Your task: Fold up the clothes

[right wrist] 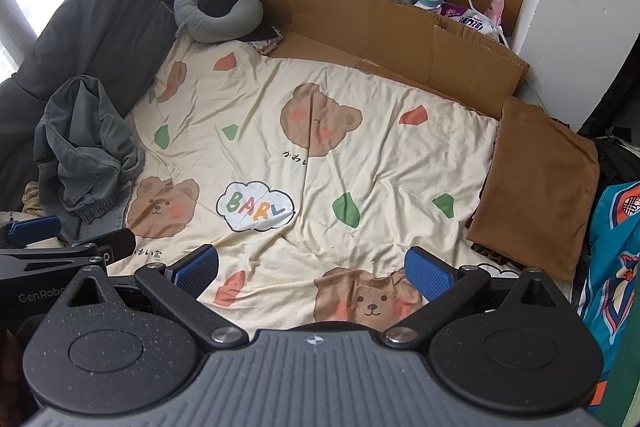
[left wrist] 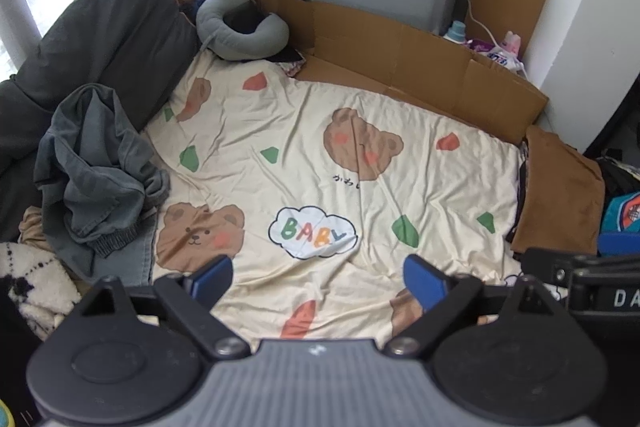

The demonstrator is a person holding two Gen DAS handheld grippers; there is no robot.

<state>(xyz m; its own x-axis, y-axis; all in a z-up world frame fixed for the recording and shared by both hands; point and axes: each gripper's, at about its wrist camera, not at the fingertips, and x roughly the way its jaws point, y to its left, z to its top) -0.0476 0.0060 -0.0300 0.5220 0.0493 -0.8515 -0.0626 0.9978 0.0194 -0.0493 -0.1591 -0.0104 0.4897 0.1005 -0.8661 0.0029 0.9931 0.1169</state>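
Note:
A crumpled grey garment (left wrist: 96,167) (right wrist: 86,143) lies on a heap of clothes at the left edge of the bed. A folded brown garment (left wrist: 560,195) (right wrist: 536,183) rests at the bed's right edge. Between them spreads a cream sheet (left wrist: 304,139) (right wrist: 360,163) printed with bears. My left gripper (left wrist: 318,279) hovers open over the sheet's near part, nothing between its blue pads (left wrist: 212,277). My right gripper (right wrist: 316,267) is open too, above a printed bear, holding nothing. Both garments are well away from either gripper.
A dark grey pillow (left wrist: 108,39) leans at the back left, with a grey neck pillow (left wrist: 240,31) beside it. Cardboard panels (left wrist: 400,59) line the far side. Bottles and bags (right wrist: 460,11) stand behind the cardboard. Blue patterned fabric (right wrist: 616,235) hangs at the right.

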